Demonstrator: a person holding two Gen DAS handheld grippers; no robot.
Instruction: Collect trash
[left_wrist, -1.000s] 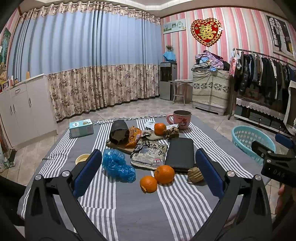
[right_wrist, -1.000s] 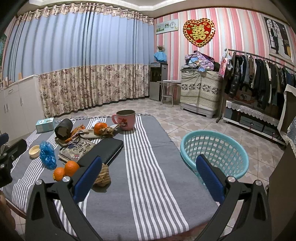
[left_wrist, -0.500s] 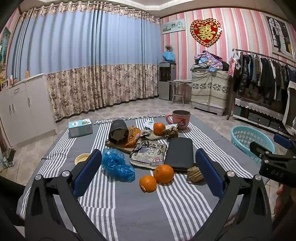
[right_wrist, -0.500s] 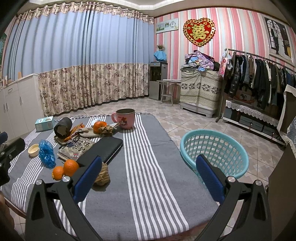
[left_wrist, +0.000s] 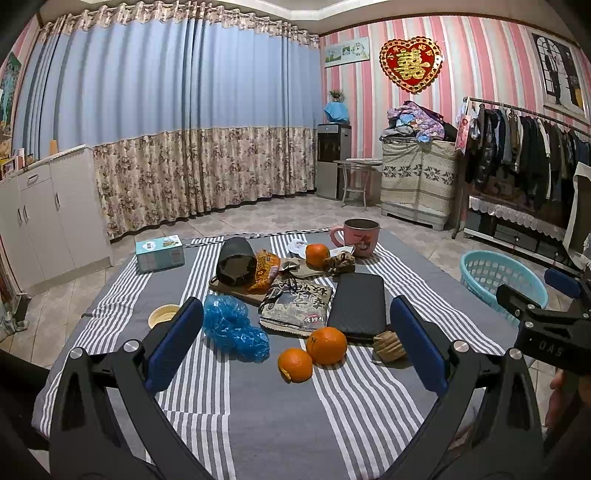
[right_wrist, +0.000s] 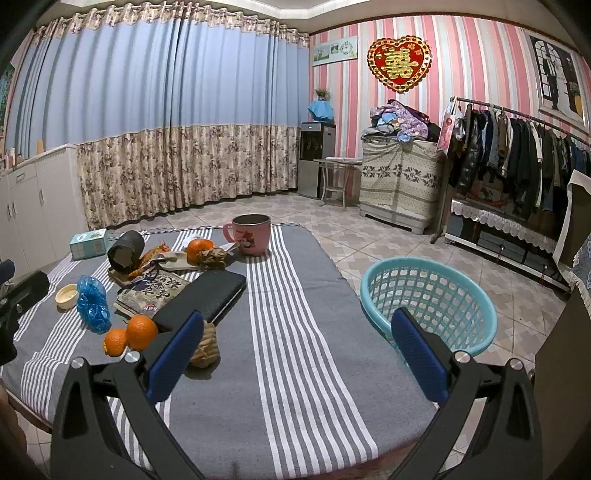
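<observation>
Trash lies on the striped table (left_wrist: 258, 417): a crumpled blue plastic bag (left_wrist: 234, 328), a brown paper wad (left_wrist: 388, 345) near the front, another brown wad (left_wrist: 341, 260) by the far orange, an orange snack wrapper (left_wrist: 266, 267) and a printed packet (left_wrist: 295, 306). A turquoise basket (right_wrist: 428, 295) stands off the table's right edge. My left gripper (left_wrist: 295, 349) hangs open above the near table, nothing between its fingers. My right gripper (right_wrist: 297, 354) is open too, with the paper wad (right_wrist: 207, 345) beside its left finger.
Two oranges (left_wrist: 317, 352) lie near the front, a third (left_wrist: 317, 254) farther back. A pink mug (left_wrist: 360, 236), black wallet (left_wrist: 356, 304), dark cylinder on a board (left_wrist: 236, 260), tissue box (left_wrist: 159, 253) and small cream dish (left_wrist: 162, 315) share the table. A clothes rack (right_wrist: 517, 158) stands right.
Both views have shifted only slightly; the objects sit a touch lower and nearer in frame. Nothing has been gripped or moved on the table.
</observation>
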